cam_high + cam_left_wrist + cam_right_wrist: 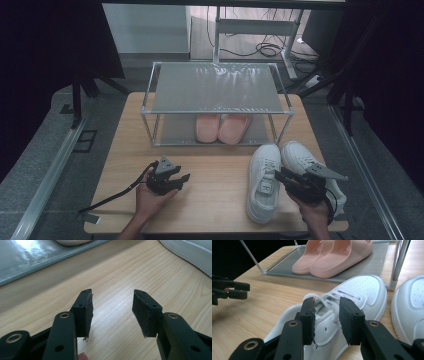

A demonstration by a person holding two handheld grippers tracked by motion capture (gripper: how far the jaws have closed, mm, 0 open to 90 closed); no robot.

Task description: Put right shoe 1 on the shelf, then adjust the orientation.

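Two white sneakers lie on the wooden table [210, 200] at the right. My right gripper [278, 176] is at the nearer left sneaker [262, 192]. In the right gripper view its jaws [327, 315] are closed against the tongue and laces of this sneaker [367, 292], which fill the gap between the pads. The second sneaker [299, 154] [412, 307] lies just to its right. My left gripper [184, 178] hovers low over bare wood at the left front. Its jaws [112, 312] stand wide open with nothing between them.
A metal-framed shoe rack [215, 87] stands at the back of the table. A pair of pink slippers [222, 127] [334, 255] rests on its lower shelf [372, 267]. Bare wood lies between the two grippers. Cables trail on the floor behind.
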